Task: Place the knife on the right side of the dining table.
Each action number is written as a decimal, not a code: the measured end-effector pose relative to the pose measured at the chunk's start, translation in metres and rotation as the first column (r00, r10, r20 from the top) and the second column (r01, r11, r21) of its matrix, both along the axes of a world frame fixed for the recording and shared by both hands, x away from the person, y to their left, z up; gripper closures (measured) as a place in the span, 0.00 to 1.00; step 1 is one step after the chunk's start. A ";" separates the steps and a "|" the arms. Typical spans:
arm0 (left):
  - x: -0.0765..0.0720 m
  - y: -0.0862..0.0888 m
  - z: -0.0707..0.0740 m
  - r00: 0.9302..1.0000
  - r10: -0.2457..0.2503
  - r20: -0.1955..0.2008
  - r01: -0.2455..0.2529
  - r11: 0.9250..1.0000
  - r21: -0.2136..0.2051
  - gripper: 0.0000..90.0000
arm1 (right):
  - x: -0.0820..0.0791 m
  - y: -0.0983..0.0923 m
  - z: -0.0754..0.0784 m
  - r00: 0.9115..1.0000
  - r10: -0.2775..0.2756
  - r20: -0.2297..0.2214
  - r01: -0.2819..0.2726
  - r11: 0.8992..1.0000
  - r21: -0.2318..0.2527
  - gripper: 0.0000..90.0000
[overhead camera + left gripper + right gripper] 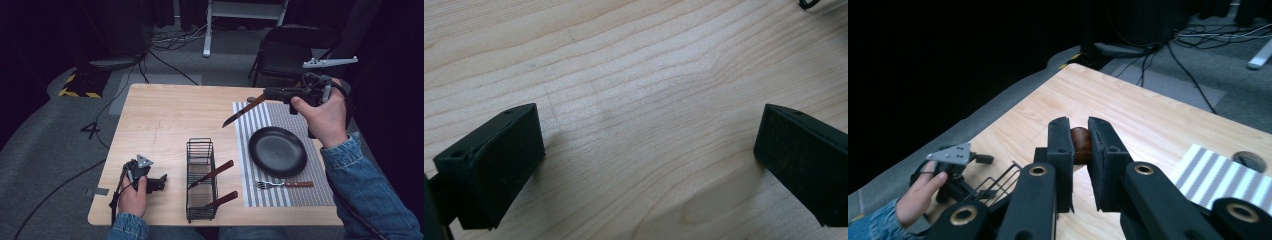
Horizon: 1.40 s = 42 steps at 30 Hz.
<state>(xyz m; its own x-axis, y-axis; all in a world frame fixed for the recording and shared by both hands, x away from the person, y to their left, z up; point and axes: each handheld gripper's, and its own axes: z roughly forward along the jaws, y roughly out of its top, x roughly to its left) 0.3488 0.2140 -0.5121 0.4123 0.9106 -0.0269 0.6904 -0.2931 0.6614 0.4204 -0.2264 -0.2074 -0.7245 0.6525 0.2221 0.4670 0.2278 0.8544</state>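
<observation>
A knife (239, 114) with a brown wooden handle (1081, 145) hangs above the table's far right, its blade slanting down to the left. My right gripper (268, 93) is shut on that handle, held over the far edge of the striped placemat (265, 122). On the mat lie a black plate (278, 151) and a fork (284, 184). A black wire basket (201, 150) in the front middle holds two wood-handled utensils (212, 174). My left gripper (161, 182) rests on the table left of the basket. In the left gripper view it (649, 150) is open over bare wood.
The wooden table (160, 115) has bare surface at its left and far middle. A dark folding chair (295, 50) stands behind the far right corner. Cables (170, 40) run across the grey floor. A round grommet hole (1248, 161) sits by the mat.
</observation>
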 end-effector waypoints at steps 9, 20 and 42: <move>0.000 0.000 0.000 1.000 0.000 0.000 0.000 1.000 0.000 0.00 | 0.013 -0.014 0.002 0.998 -0.060 0.020 0.060 0.998 0.009 0.90; 0.000 0.000 0.000 1.000 0.001 0.002 -0.001 1.000 -0.001 0.00 | 0.055 -0.027 -0.021 0.990 -0.139 0.008 0.139 0.990 -0.031 0.90; 0.000 0.000 0.000 1.000 0.004 0.002 -0.004 1.000 -0.005 0.00 | 0.133 -0.051 -0.095 0.936 -0.333 -0.114 0.320 0.940 -0.119 0.90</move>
<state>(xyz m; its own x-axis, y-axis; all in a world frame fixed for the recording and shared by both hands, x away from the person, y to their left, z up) 0.3490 0.2139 -0.5124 0.4085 0.9122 -0.0305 0.6906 -0.2871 0.6638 0.5531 -0.2778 -0.3021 -0.4365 0.8714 0.2239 0.6351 0.1221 0.7628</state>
